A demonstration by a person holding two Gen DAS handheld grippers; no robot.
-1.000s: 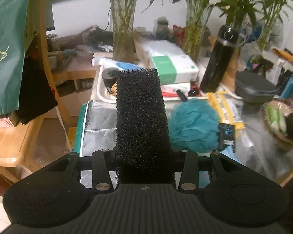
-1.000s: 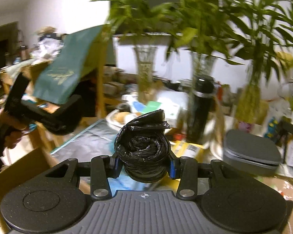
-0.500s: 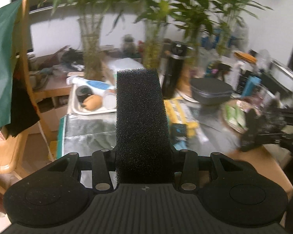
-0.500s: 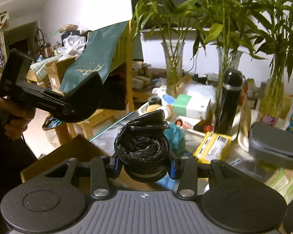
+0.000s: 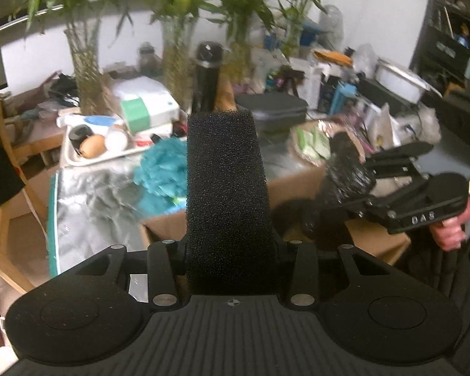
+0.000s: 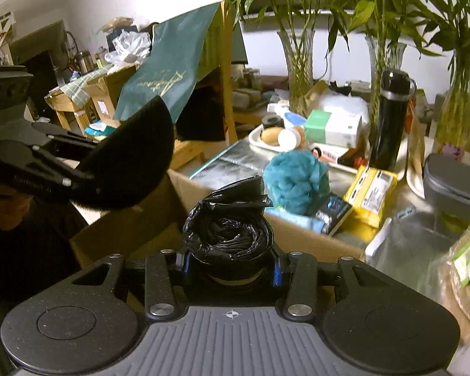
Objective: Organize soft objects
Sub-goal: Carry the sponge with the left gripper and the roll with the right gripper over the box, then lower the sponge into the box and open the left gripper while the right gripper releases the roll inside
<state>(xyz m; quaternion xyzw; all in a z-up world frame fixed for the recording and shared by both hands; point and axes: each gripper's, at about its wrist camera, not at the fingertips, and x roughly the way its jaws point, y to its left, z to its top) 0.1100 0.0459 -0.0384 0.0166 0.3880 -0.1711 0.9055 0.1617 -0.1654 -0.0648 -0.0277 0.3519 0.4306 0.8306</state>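
Note:
My left gripper point(image 5: 230, 250) is shut on a tall black foam sponge point(image 5: 227, 188) that stands up between its fingers. My right gripper point(image 6: 232, 263) is shut on a roll of black plastic bags point(image 6: 230, 232). Both are held above an open cardboard box point(image 6: 297, 235) at the table's near edge. A teal mesh bath pouf point(image 6: 296, 185) lies on the foil-covered table just behind the box. The right gripper with its roll point(image 5: 347, 175) shows at the right of the left wrist view. The left gripper with the sponge point(image 6: 128, 159) shows at the left of the right wrist view.
A white tray point(image 5: 78, 159) with an egg-shaped object and small jars stands at back left. Behind are a green-and-white box point(image 6: 332, 125), a black bottle point(image 6: 390, 116), glass vases with bamboo, a yellow packet point(image 6: 371, 188) and a grey case point(image 6: 454, 178). A wooden chair stands at left.
Both grippers have swung in over the cardboard box, each keeping its hold. The right gripper with the roll now shows close at the right of the left wrist view.

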